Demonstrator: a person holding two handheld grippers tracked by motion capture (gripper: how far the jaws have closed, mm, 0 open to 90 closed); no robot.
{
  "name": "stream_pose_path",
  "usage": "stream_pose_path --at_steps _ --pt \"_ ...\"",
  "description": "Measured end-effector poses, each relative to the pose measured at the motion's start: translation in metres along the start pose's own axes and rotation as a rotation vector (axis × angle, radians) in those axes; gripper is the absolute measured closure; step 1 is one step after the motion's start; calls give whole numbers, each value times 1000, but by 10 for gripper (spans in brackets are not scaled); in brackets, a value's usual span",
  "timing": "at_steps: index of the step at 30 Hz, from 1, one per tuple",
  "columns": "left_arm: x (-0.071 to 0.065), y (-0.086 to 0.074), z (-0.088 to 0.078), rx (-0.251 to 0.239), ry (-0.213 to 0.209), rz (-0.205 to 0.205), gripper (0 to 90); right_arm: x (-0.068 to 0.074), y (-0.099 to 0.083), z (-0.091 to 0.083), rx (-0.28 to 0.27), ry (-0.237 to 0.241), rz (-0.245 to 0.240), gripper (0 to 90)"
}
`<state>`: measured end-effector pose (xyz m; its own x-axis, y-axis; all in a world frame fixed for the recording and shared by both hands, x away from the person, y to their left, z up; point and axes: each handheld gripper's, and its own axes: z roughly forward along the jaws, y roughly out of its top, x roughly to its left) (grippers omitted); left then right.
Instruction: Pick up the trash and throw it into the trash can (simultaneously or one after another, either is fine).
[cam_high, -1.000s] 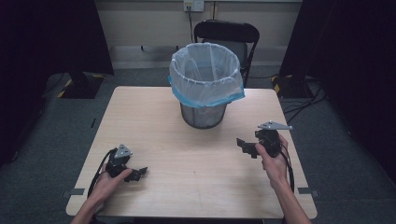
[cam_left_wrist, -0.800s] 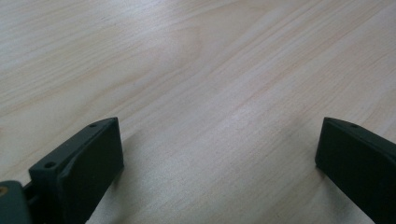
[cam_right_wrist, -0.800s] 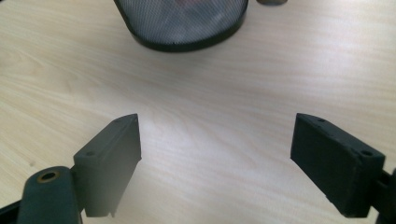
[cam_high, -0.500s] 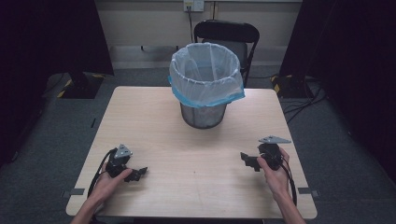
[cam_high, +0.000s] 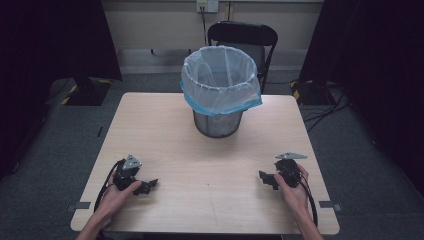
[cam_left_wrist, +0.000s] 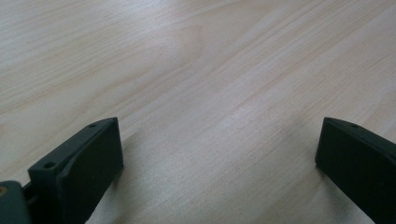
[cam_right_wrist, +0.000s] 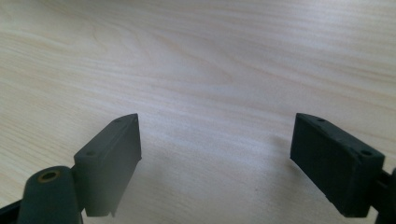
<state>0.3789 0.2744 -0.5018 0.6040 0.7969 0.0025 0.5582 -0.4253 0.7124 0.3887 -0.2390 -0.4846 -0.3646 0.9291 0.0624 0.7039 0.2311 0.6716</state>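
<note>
A person's hands rest on a light wooden table (cam_high: 210, 160), each holding a black gripper. My left gripper (cam_high: 146, 187) lies near the front left of the table, jaws wide apart and nothing between them; bare wood shows between its jaws in the left gripper view (cam_left_wrist: 219, 154). Near the front right my right gripper (cam_high: 267, 179) rests low on the table, open and empty too, with its jaws spread over plain wood in the right gripper view (cam_right_wrist: 215, 154). A wire-mesh waste bin (cam_high: 220, 90) lined with a white and blue bag stands at the table's far middle.
A black folding chair (cam_high: 242, 37) stands behind the table past the bin. Dark curtains hang on both sides, and cables (cam_high: 325, 107) lie on the grey floor at the right. Tape marks (cam_high: 77, 206) sit by the table's front corners.
My right gripper has come down and toward the front edge of the table, settling on the wood. The left gripper has stayed put.
</note>
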Motion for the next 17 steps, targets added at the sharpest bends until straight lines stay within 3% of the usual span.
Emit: stream_pose_path --at_steps 5,7,10,13,17 --pt "0 0 0 0 0 2 4 2 -5 4 -6 -26 -15 155" --pt "0 0 0 0 1 1 4 7 -8 6 -22 -60 -57 134" --pt "0 0 0 1 3 5 4 6 -9 7 -36 -60 -55 132" --pt "0 0 0 1 3 6 4 5 -14 8 -83 -51 -60 113" --pt "0 0 0 1 2 6 4 5 -14 8 -84 -52 -62 113"
